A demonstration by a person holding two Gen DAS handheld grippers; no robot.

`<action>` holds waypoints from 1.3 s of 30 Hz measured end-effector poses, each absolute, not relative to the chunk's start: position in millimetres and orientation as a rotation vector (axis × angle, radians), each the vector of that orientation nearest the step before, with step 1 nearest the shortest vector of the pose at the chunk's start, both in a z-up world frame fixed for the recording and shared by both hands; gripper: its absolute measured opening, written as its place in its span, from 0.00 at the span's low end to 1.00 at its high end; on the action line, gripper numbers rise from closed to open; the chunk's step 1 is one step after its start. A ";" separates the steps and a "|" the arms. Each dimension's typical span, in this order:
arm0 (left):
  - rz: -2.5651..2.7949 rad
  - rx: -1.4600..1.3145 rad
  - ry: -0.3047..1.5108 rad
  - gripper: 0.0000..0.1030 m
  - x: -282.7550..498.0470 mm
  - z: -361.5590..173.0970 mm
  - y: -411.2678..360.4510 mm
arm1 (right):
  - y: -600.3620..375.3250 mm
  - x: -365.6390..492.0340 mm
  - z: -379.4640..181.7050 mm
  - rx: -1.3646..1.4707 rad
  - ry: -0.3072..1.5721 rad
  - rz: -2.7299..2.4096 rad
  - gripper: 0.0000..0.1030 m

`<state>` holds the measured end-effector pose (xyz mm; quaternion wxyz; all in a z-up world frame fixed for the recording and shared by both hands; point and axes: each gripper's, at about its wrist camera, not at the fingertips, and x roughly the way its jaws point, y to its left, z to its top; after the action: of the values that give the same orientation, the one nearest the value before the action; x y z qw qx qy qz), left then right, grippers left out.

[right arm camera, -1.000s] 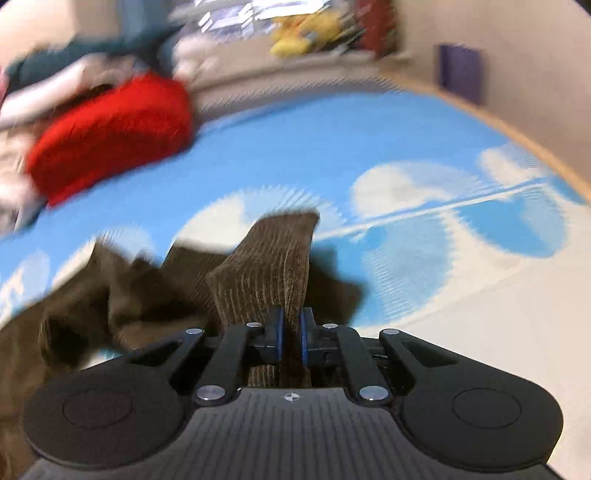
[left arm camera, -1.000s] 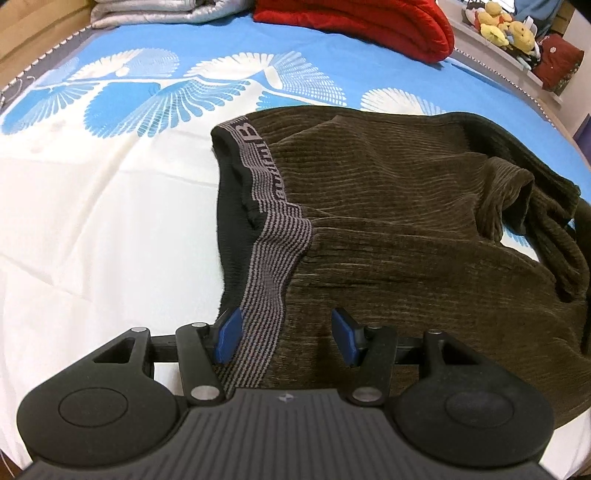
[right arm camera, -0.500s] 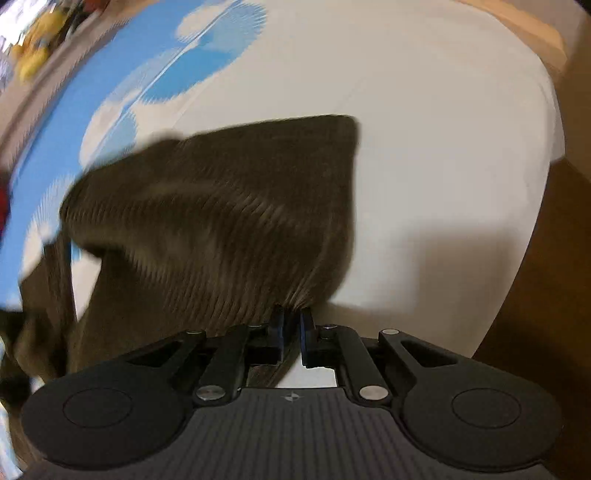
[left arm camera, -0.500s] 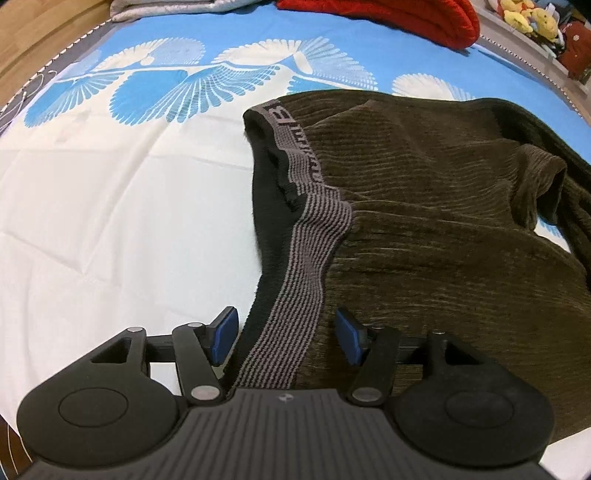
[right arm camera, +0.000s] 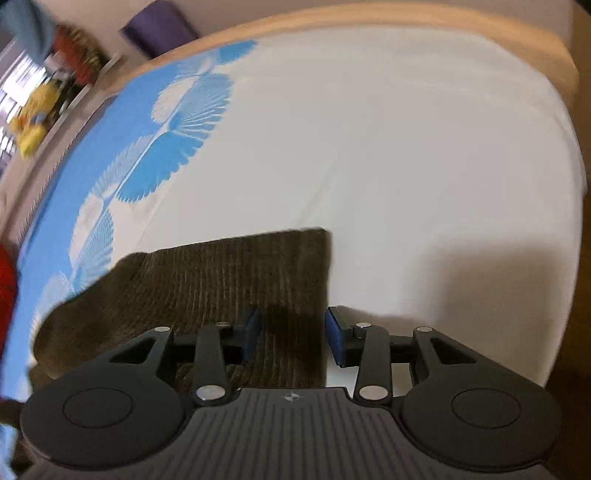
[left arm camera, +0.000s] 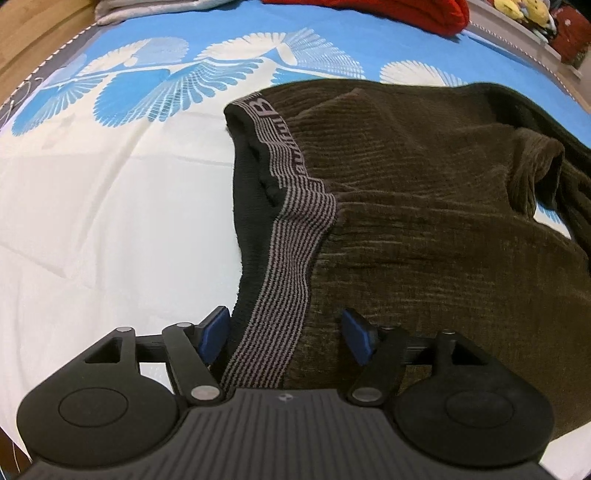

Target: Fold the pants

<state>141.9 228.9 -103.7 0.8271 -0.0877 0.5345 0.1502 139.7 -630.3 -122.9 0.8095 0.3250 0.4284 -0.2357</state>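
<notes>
While your left gripper (left arm camera: 286, 334) spreads over the striped waistband (left arm camera: 295, 236), pads clear of it, you have one pair of brown pants (left arm camera: 424, 206) on the bed sheet (left arm camera: 110, 221) (white and blue). Your right gripper (right arm camera: 293, 338) is opening above a flat pant leg (right arm camera: 221, 280). Only the left view shows the red blanket (left arm camera: 388, 11).
</notes>
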 end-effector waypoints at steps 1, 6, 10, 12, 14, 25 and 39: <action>0.318 -0.176 1.141 0.70 143.2 -105.5 228.9 | -626.7 144.2 -122.6 0.654 0.921 -0.508 0.31; 0.331 -0.157 1.210 0.64 141.6 -120.2 232.5 | -624.4 149.1 -109.2 0.612 0.879 -0.465 0.07; 0.291 -0.153 1.204 0.53 139.5 -118.6 231.1 | -646.0 114.9 -70.7 0.733 0.640 -0.672 0.05; 0.267 -0.158 1.203 0.49 138.3 -117.7 228.9 | -652.6 100.3 -76.8 0.758 0.694 -0.824 0.06; 0.261 -0.120 1.198 0.46 136.5 -116.3 227.7 | -654.7 100.2 -96.3 0.743 0.834 -0.858 0.06; 0.248 -0.135 1.169 0.23 121.4 -105.4 238.5 | -649.6 106.6 -103.6 0.629 0.957 -0.768 0.07; 0.242 -0.306 1.181 0.55 141.9 -120.2 253.5 | -603.7 121.8 -108.4 0.471 1.145 -0.624 0.50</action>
<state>141.9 253.5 -120.2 0.8127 -0.1433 0.5533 0.1133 121.8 -603.7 -108.4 0.7692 0.2172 0.5277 -0.2875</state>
